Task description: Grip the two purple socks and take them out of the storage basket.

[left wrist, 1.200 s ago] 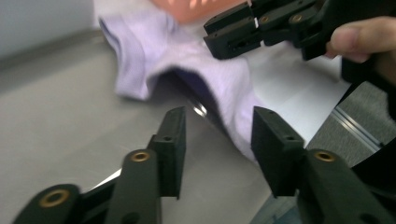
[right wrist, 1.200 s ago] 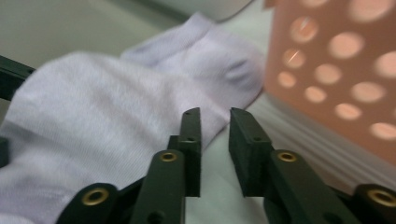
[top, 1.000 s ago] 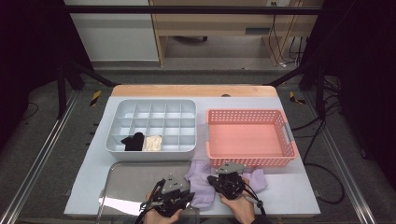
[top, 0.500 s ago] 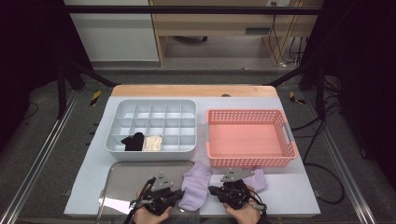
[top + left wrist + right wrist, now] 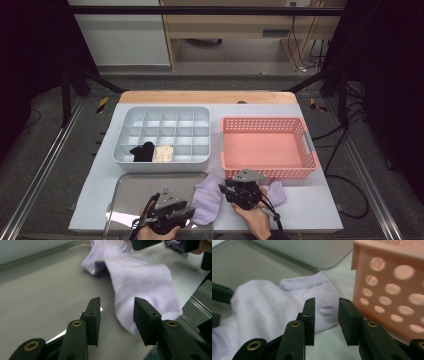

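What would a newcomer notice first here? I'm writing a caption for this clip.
Probably the pink basket at the right of the table, beside the grey divided tray that holds a black item and a cream one. Then the lilac sock at the near edge, lying partly on a metal tray, with the open left tongs and right tongs aimed at it.

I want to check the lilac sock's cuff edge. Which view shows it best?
The right gripper view: the lilac sock lies close beyond the open right tongs, ribbed cuff sharp. The left gripper view shows its other end, blurred; the high view shows it small.
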Available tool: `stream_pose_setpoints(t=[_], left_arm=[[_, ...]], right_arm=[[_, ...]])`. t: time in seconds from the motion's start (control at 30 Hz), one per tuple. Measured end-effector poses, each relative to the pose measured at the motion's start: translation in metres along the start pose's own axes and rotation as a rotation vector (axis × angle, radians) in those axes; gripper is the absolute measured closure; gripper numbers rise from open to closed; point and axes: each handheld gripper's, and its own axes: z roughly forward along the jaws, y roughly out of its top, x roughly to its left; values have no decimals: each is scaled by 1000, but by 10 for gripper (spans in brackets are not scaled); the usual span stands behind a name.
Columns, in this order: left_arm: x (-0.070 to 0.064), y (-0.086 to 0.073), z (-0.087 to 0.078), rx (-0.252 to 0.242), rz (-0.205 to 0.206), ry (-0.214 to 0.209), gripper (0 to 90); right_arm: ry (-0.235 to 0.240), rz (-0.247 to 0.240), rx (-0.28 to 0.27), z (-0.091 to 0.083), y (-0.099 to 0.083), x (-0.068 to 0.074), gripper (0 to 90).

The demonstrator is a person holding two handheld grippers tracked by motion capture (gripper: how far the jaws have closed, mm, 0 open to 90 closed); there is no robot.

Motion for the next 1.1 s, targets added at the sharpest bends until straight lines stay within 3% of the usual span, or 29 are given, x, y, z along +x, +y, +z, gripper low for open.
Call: stream_pose_setpoints(t=[0.13,0.3,0.43,0.53,0.77,0.9,1.0,1.1], left_arm=[[-6,-2,3,9,33,25,648],[-11,-1,4,15,80,97,774],[-12,0,5,21,85,80,882],[-6,0,5,20,42,35,896],[4,5,2,-3,32,44,898],[6,5,2,-19,28,43,875],[9,5,-5,-62,8,50,772],[12,3,-12,-84,-14,37,673]], right_arm=[[-29,-25,42,11,-1,0,690],[-32,-39,69,12,0,4,853],[-19,-30,91,9,1,7,876],[0,-14,84,1,1,7,875],[47,22,94,-33,-12,7,862],[56,32,125,-38,-25,5,781],[51,37,69,-43,-22,3,710],[10,42,16,-46,-17,-4,706]])
